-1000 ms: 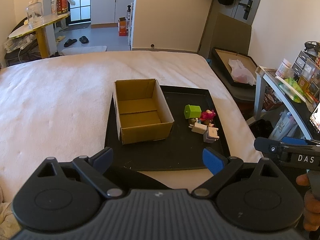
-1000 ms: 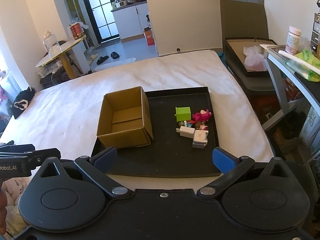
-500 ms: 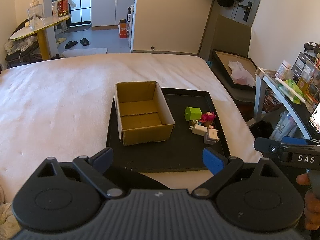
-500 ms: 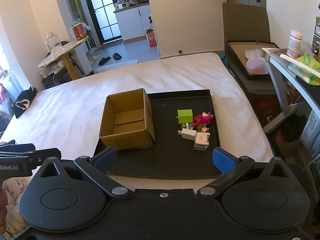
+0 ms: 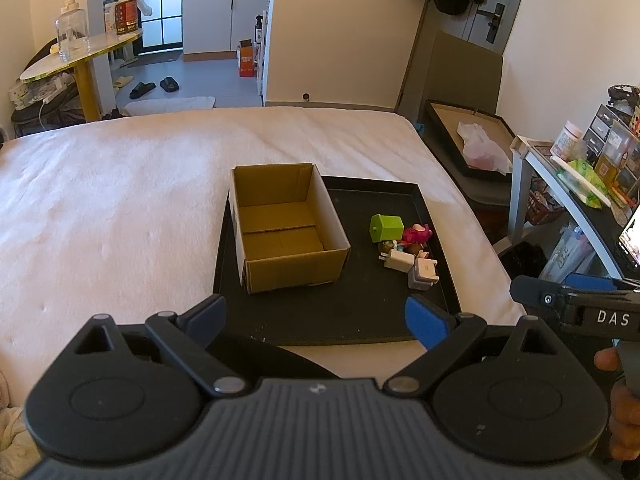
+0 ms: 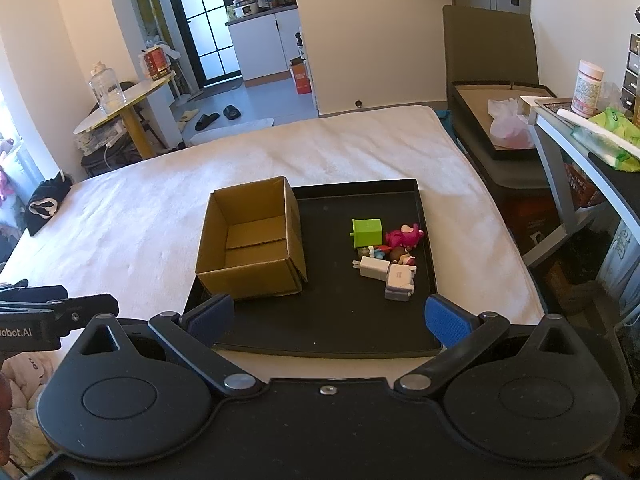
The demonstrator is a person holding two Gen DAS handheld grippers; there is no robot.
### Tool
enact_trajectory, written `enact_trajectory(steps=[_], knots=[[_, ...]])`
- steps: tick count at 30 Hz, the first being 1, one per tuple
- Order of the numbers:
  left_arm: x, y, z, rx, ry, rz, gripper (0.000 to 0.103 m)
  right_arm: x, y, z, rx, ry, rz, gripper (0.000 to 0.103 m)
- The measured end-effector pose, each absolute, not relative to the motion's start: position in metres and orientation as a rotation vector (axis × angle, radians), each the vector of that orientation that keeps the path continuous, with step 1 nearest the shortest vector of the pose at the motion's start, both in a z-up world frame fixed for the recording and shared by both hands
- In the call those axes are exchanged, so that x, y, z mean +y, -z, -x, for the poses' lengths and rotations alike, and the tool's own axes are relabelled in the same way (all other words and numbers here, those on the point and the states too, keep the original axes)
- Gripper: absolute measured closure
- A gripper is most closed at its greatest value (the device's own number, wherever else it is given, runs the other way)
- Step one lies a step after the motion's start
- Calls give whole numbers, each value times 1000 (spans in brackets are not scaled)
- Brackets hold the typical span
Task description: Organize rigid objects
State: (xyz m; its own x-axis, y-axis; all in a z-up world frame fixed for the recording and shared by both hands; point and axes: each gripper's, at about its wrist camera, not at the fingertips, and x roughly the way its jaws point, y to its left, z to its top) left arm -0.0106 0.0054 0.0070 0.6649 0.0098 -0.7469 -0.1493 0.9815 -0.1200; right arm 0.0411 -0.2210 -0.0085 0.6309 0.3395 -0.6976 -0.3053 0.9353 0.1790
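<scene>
The small rigid objects lie in one tight cluster on the black tray (image 6: 328, 328), to the right of the cardboard box (image 6: 250, 246). In this cluster there is a green cube (image 6: 367, 232), a pink toy (image 6: 406, 236) touching its right side, a white charger (image 6: 374, 267) just in front of the cube, and a grey-white adapter (image 6: 399, 282) touching the charger on the near side. Between them are some smaller pieces, too small to name. The cardboard box stands upright on the left part of the same tray, open on top, and it looks empty inside. The tray itself rests on a bed with a pale cover (image 5: 120, 200).

The left gripper (image 5: 316, 318) and the right gripper (image 6: 330, 316) both hang before the near edge of the tray, well apart from the cluster. Both claws are spread wide and hold nothing.

I judge that the sorting is not yet begun: no object is in the box, and no claw is near any object. The step in hand is the approach. The next move calls for one gripper, probably the right one because the cluster is on the right of the box, to go forward and down over an outer piece such as the adapter. The pieces touch each other, so the fingers should go around only one of them without pushing its neighbours.
</scene>
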Motion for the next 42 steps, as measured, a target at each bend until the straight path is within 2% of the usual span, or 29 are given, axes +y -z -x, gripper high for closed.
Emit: enact_trajectory(steps=[13,32,42], knots=[[13,-4,4,835,-103,179,7,-221,16,-46,808,-359,-64,0],[47,25,-42,831,-217,201,8,-225,48,-104,834,-348,-113,0],[56,44,-70,850,-264,213,10,-234,77,-135,899,-323,-158,8]])
